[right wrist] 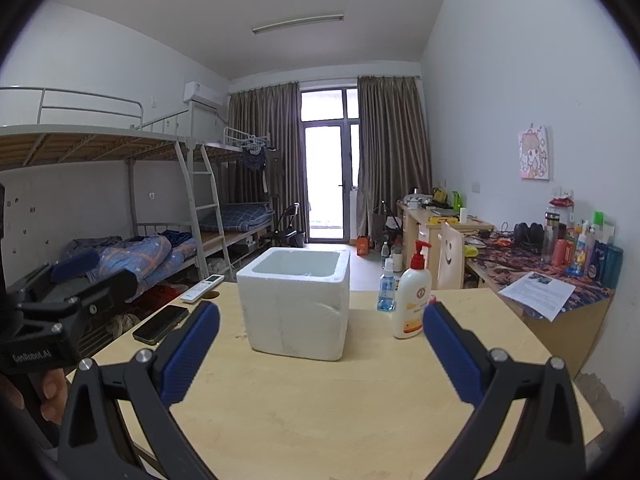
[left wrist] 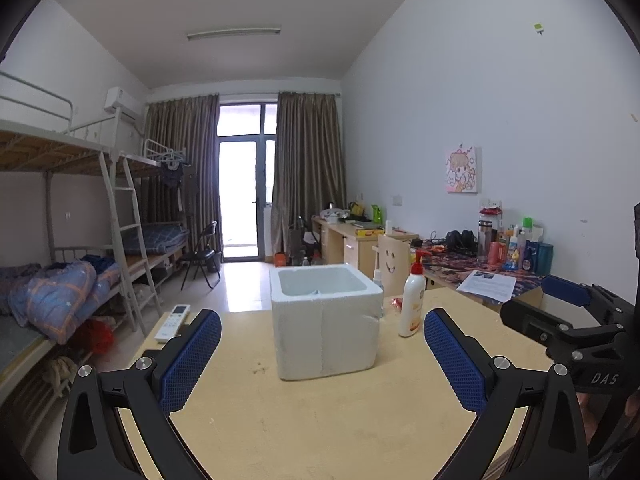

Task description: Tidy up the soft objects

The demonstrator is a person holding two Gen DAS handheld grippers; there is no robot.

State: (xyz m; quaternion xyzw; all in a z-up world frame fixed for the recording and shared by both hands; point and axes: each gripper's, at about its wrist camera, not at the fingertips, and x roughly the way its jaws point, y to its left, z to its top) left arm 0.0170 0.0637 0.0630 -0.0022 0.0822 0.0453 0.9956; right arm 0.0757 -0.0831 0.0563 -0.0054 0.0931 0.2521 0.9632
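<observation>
Left wrist view: the left tongs [left wrist: 322,354] gape empty toward the white foam box [left wrist: 325,322] at 12 o'clock on the desk [left wrist: 320,432]. The right tongs [right wrist: 320,354] likewise hold nothing. No soft object shows, so I judge sorting unstarted; finding one comes next.

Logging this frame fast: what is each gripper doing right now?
Left gripper: open, holding nothing, above the table.
Right gripper: open, holding nothing, facing the foam box.
</observation>
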